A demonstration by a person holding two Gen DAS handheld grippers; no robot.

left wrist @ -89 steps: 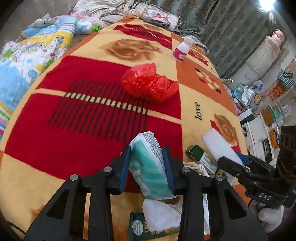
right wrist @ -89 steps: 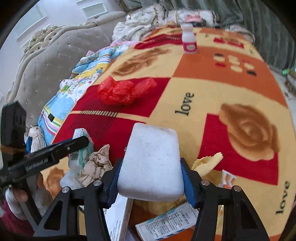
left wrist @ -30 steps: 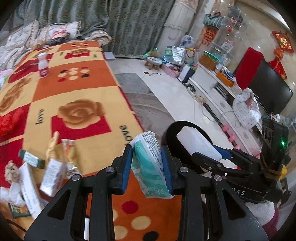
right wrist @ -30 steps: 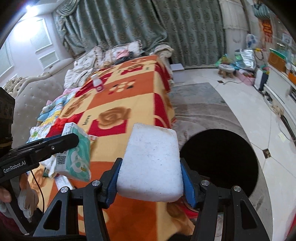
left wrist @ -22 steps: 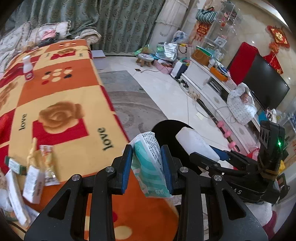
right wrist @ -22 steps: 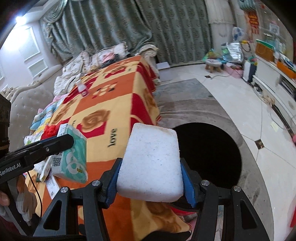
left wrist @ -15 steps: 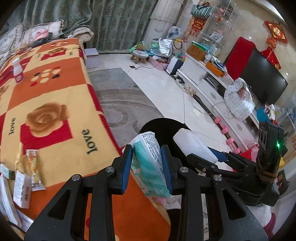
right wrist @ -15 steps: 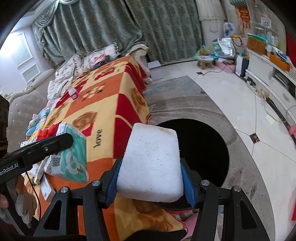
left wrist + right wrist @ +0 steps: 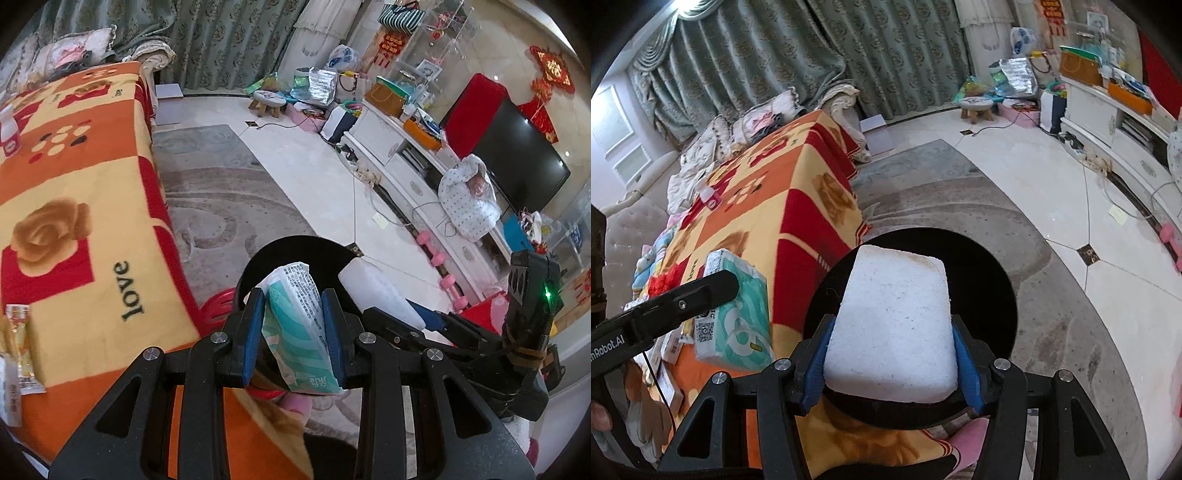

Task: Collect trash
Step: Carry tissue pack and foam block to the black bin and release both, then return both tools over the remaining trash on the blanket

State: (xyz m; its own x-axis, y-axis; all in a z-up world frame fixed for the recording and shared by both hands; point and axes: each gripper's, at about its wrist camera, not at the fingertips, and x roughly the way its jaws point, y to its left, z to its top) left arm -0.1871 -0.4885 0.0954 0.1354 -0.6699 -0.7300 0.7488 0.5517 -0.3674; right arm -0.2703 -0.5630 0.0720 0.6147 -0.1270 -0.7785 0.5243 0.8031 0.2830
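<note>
Fingers of both grippers grip trash over the black bin [image 9: 1004,295] past the blanket's edge: left gripper [image 9: 294,334] a tissue pack [image 9: 297,332], right gripper [image 9: 892,363] a white block [image 9: 892,325].

Green patterned curtains [image 9: 820,62] hang behind a pale tiled floor [image 9: 306,166], grey rug [image 9: 960,195] and white cabinet [image 9: 402,147].

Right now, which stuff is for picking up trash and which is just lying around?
For the job: tissue pack in left gripper; white foam block in right gripper; black bin.

Lying about: small bottle, stool, television, pink dumbbells.
</note>
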